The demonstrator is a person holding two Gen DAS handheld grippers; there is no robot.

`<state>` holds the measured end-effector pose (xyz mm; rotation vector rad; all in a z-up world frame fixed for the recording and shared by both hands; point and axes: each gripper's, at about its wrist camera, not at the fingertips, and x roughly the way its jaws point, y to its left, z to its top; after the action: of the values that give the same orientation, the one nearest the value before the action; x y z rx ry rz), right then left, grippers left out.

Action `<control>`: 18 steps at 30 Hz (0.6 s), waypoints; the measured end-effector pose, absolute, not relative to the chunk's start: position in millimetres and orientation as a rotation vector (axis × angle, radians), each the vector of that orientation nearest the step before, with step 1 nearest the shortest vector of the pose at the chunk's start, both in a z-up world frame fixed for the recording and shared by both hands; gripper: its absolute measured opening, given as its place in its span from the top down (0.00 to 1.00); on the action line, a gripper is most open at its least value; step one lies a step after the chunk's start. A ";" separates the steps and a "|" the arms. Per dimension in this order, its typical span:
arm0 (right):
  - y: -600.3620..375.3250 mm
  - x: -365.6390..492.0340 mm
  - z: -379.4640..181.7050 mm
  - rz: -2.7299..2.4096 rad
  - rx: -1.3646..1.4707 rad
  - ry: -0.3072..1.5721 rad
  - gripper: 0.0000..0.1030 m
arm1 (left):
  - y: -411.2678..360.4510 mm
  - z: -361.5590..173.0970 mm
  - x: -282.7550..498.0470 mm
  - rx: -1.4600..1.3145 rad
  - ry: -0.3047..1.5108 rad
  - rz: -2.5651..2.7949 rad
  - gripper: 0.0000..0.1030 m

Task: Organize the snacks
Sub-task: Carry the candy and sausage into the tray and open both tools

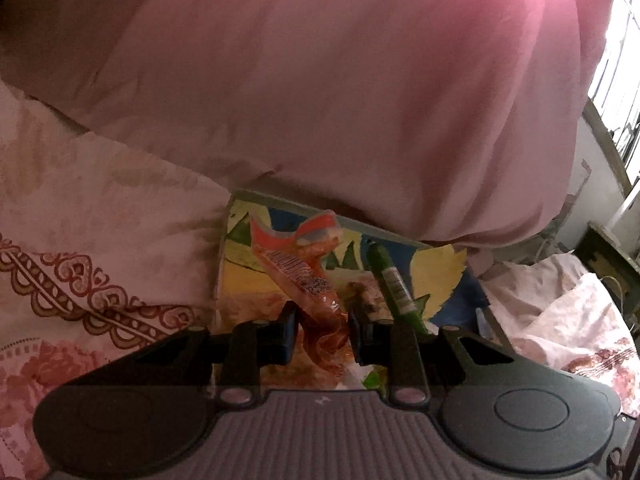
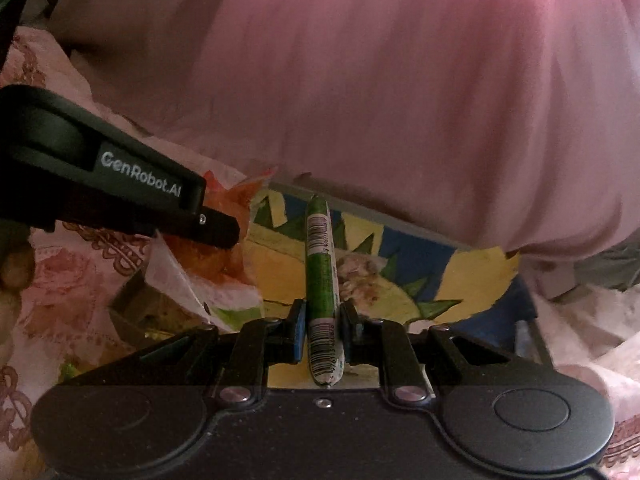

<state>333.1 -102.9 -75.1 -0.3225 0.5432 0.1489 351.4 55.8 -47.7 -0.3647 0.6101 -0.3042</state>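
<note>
Orange snack packet [image 1: 308,280], one, is pinched in the left claw [image 1: 322,330]. One green sausage stick [image 2: 322,280] sits clamped in the right claw [image 2: 323,330], centre frame. Pink bedding [image 2: 400,100] crowds the picture book [image 2: 460,276] beneath from above.

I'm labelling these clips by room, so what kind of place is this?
Most likely a bedroom, on or beside a bed. A big pink pillow fills the view, patterned bedding lies rumpled around it, and a window shows at the edge. The snacks sit over a colourful box.

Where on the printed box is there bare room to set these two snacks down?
Bare patch: the box's right half, between the green stick and the pink quilt. Crowded: its left side, under the left gripper and orange packet.
</note>
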 end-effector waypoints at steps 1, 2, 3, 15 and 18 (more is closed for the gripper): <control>-101.5 334.3 -77.5 0.149 -0.321 0.551 0.82 | 56.0 -48.9 352.9 -0.356 0.618 -0.298 0.72; -101.4 336.3 -80.1 0.150 -0.320 0.559 0.82 | 55.4 -49.7 354.1 -0.345 0.625 -0.288 0.72; -101.6 338.2 -82.4 0.149 -0.320 0.565 0.82 | 55.6 -51.4 355.2 -0.337 0.630 -0.281 0.72; -100.3 345.1 -94.6 0.159 -0.301 0.605 0.80 | 53.5 -57.1 358.9 -0.312 0.661 -0.289 0.71; -102.2 341.9 -91.6 0.154 -0.306 0.593 0.74 | 52.4 -55.4 357.8 -0.298 0.655 -0.275 0.71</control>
<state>341.9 -102.2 -91.6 -0.3059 0.5934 0.1540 357.8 52.4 -55.4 -0.2984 0.6554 -0.2754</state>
